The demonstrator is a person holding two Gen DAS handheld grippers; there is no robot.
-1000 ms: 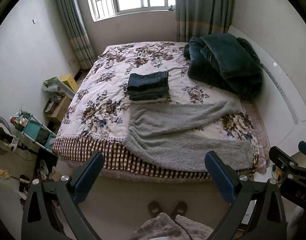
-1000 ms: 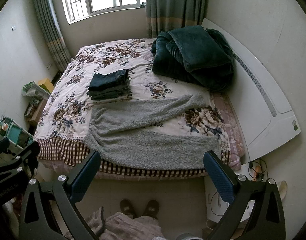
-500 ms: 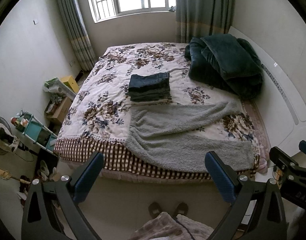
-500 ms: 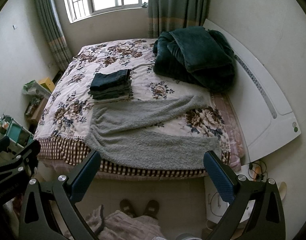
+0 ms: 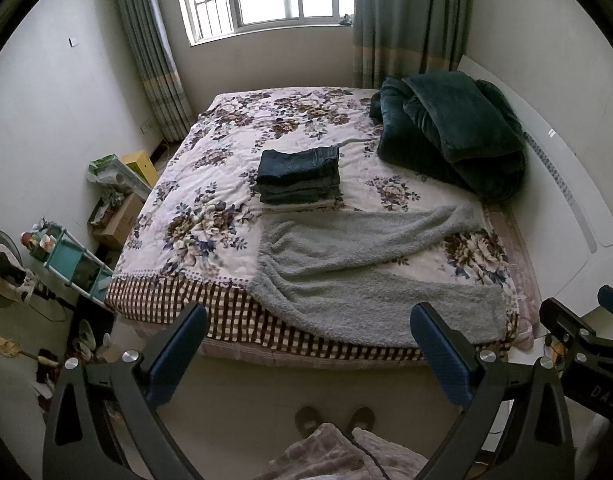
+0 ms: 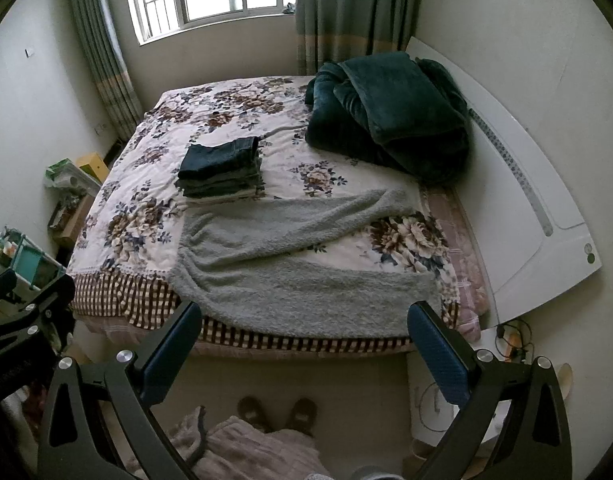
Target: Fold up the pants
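Fleecy grey pants (image 5: 358, 276) (image 6: 290, 268) lie spread flat on the near side of the bed, legs pointing right, waist hanging over the checked edge. Behind them sits a stack of folded dark pants (image 5: 298, 176) (image 6: 220, 172). My left gripper (image 5: 306, 320) is open, held above the floor short of the bed, with nothing between its fingers. In the same way my right gripper (image 6: 304, 318) hangs open and empty in front of the bed edge. Each gripper shows at the side of the other's view.
The bed (image 5: 210, 184) carries a floral quilt and a heap of dark green blankets (image 5: 450, 136) by the white headboard (image 6: 518, 184). A teal rack (image 5: 66, 256), boxes and a fan crowd the floor at left. A person's slippered feet (image 5: 334, 420) stand below.
Both views have drifted slightly; the bed sits a little higher and to the right in the frames. The grippers stay open and nothing on the bed has moved.
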